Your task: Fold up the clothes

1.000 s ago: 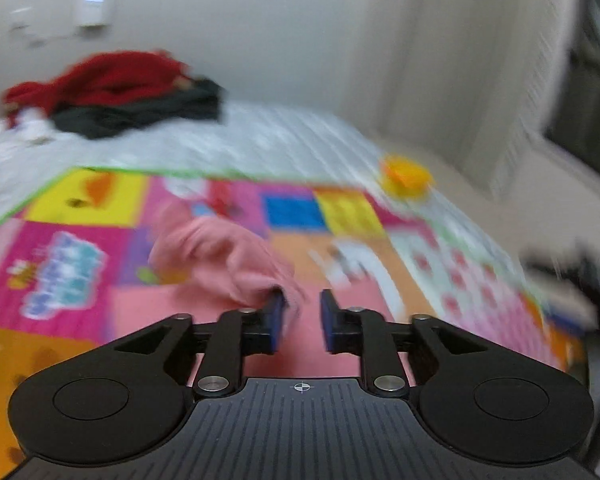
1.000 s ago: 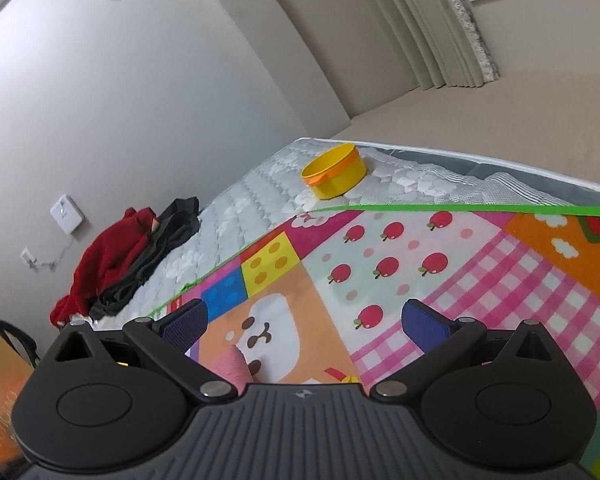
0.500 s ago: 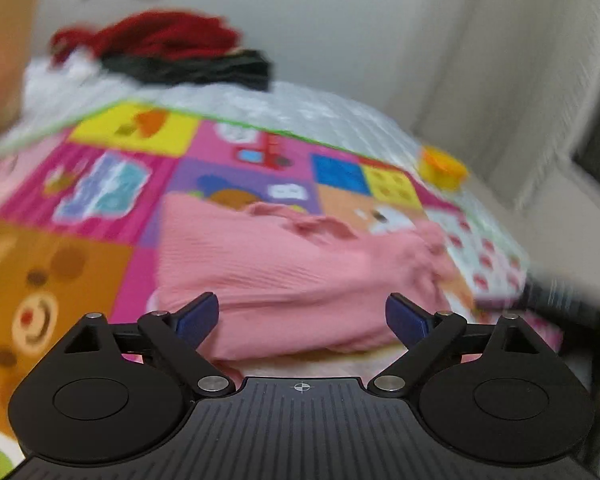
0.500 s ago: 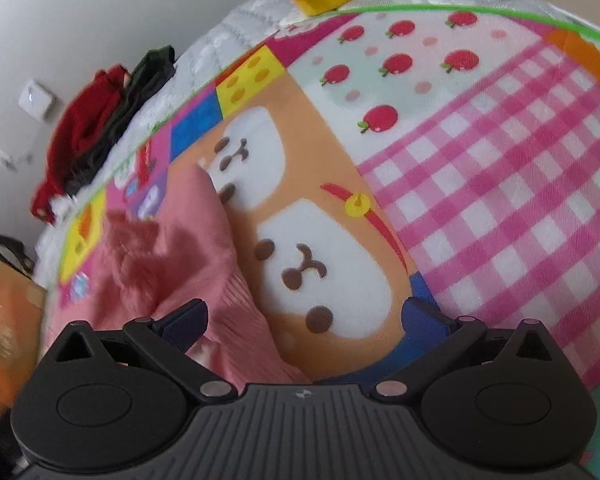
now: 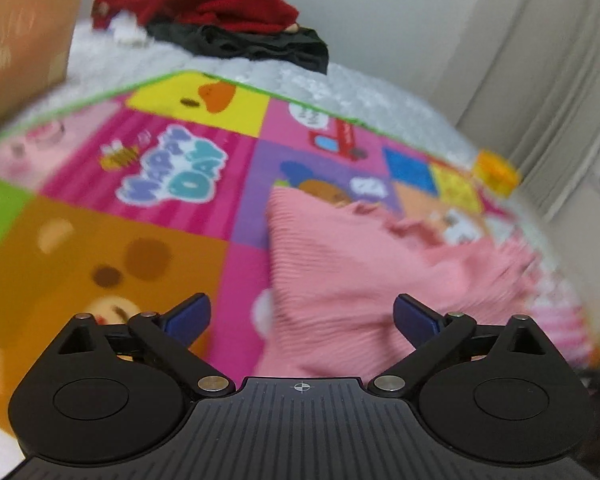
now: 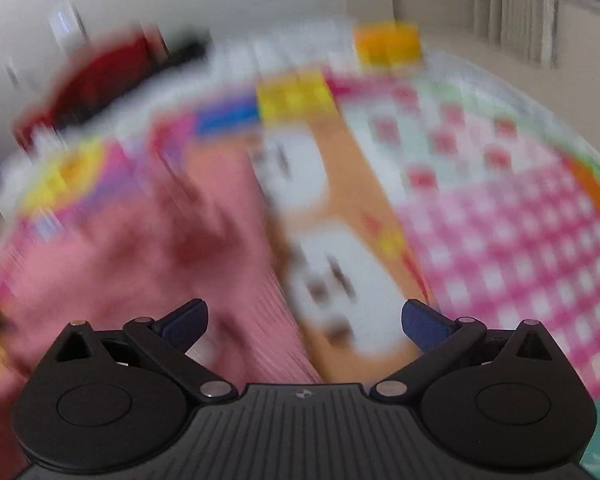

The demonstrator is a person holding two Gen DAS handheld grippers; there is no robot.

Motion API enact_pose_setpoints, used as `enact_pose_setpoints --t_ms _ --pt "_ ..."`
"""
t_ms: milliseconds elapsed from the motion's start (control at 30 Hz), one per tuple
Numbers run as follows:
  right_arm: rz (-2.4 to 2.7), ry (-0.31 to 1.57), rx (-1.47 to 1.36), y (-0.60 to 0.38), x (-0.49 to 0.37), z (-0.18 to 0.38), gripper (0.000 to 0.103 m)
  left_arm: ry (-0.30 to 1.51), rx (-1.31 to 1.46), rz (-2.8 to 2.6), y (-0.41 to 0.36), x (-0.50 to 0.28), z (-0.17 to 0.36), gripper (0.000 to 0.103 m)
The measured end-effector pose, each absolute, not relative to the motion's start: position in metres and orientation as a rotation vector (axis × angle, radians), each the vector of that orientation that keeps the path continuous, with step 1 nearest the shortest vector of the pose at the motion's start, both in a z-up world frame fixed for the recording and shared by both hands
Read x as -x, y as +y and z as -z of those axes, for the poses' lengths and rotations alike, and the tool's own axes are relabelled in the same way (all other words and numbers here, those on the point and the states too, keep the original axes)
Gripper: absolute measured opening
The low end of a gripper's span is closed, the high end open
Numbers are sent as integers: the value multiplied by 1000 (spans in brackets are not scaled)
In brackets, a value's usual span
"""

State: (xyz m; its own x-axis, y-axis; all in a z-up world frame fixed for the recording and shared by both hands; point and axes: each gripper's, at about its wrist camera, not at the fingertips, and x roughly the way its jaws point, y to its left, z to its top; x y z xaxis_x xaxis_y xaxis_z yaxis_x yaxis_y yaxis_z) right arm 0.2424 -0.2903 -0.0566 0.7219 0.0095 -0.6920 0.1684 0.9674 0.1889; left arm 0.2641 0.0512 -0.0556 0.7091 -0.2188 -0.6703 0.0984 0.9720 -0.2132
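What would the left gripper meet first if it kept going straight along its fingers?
Most likely the pink ribbed garment: the open left gripper points at its near left edge, which lies spread on the patchwork play mat. Depth is unclear, so it might touch the mat just beside that edge instead.

And there's the pink garment [image 5: 364, 280] — a ribbed knit, spread loosely across the bright patchwork play mat [image 5: 140, 216], not folded, its body mostly flat with fine ribs running along it. The far edge bunches into ruffled wrinkles — the right-hand view is badly blurred, yet the same pink cloth [image 6: 132, 264] fills its left half.
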Motion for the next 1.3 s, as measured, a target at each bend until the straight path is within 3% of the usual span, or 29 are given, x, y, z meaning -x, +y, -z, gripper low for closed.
enact_pose_setpoints --t_ms 67,133,233,333,367,500,633,767,833,900,1000,1133,1200,1300 --pt "41 617 -210 -279 -236 34 103 747 38 169 41 -263 59 102" --pt "9 599 -166 -265 -246 25 99 743 -33 188 31 -262 61 102" --pt "-8 634 -155 -252 -270 25 83 743 -44 225 27 -259 62 102" --pt "-22 736 -131 -239 -293 42 56 748 -20 231 30 -260 62 103" --pt "-32 766 -109 -234 -298 47 37 750 -11 230 32 -260 62 103" --pt "-85 707 -59 -222 -295 28 20 760 29 227 37 -263 62 103" --pt "-102 610 -80 -223 -293 2 18 769 68 223 43 -265 62 103" --pt "-59 675 -33 -230 -305 22 19 781 74 223 43 -267 65 103" --pt "-36 746 2 -234 -308 46 25 791 69 218 43 -268 68 103" --pt "-20 776 10 -240 -308 62 45 800 69 213 44 -269 70 103" --pt "-3 763 -43 -252 -300 64 58 818 80 209 46 -271 74 103" --pt "-8 666 11 -253 -289 39 59 824 87 207 47 -272 76 103" --pt "-67 600 39 -245 -279 25 49 809 98 206 48 -271 74 103" --pt "-166 630 4 -238 -277 27 46 748 175 237 55 -269 65 103"
